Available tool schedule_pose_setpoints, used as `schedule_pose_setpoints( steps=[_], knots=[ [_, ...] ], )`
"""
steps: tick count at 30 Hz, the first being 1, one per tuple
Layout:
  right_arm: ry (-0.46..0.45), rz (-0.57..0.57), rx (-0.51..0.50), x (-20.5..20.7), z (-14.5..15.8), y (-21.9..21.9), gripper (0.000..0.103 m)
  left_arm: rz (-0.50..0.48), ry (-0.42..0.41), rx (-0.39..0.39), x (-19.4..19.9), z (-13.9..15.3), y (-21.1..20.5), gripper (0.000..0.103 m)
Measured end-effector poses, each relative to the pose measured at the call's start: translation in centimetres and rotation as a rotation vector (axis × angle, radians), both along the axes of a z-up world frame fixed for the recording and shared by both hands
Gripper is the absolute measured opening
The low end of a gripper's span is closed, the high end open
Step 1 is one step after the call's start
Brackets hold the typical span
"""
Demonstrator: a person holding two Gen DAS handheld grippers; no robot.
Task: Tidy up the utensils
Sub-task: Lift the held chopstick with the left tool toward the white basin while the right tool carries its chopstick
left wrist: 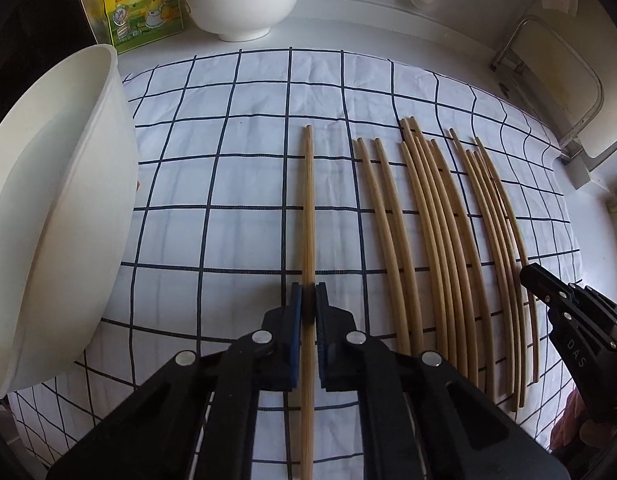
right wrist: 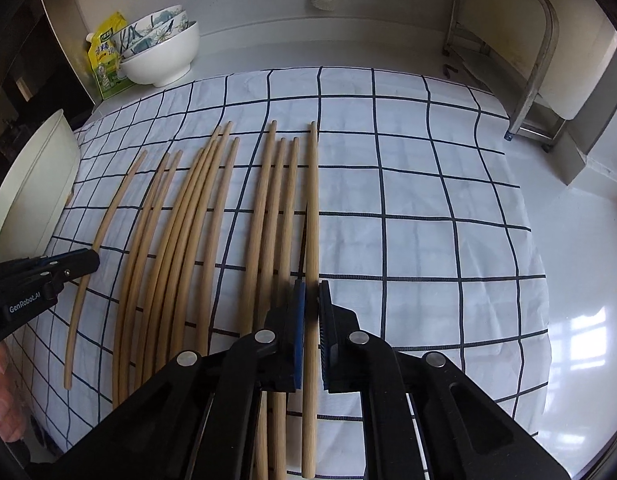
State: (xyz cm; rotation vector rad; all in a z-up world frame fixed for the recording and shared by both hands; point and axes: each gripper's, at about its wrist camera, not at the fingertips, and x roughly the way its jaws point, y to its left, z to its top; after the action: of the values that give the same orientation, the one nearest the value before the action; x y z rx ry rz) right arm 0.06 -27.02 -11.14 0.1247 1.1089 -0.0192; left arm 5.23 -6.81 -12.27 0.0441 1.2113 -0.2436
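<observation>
**Both grippers clamped, one chopstick each**

Now the pick-up step looks to be in hand. The left gripper (left wrist: 308, 296) has its blue pads pressed narrow onto a single chopstick (left wrist: 307, 208), which runs straight ahead from between the jaws and lies apart from the others on the checked cloth (left wrist: 228, 184). The remaining chopsticks (left wrist: 440, 240) lie in a loose row to that gripper's right, and a large white tub (left wrist: 56, 216) stands just to its left, tilted in view.

The right gripper (right wrist: 311, 300) is likewise closed tight on the rightmost chopstick (right wrist: 313, 200) of the row, with the next sticks just beside its left jaw. Bare cloth and counter (right wrist: 580, 280) lie to its right.

Neither stick appears lifted clear yet, though that is hard to judge from these views. The next move probably calls for a straight lift so each stick stays pinched without swinging, then carrying it to wherever the sticks are gathered, perhaps the tub. A grip so near one end may let the long end droop.
</observation>
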Motion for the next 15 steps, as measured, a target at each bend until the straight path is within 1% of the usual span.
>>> schedule_pose_setpoints(
  steps=[4,8,12,15],
  knots=[
    [-0.027,-0.01,0.009,-0.3,2.0,0.0,0.006,0.003,-0.023,-0.044,-0.1,2.2,0.7,0.007],
    [-0.075,0.013,0.024,-0.2,5.4,1.3,0.006,0.016,-0.065,-0.096,-0.4,5.7,2.1,0.007],
    [-0.125,0.077,0.051,1.1,8.9,4.7,0.006,0.08,-0.121,-0.128,0.0,9.1,5.5,0.007],
    [-0.152,0.143,0.101,3.0,10.8,8.7,0.006,0.142,-0.173,-0.111,0.9,11.0,9.1,0.007]
  ],
)
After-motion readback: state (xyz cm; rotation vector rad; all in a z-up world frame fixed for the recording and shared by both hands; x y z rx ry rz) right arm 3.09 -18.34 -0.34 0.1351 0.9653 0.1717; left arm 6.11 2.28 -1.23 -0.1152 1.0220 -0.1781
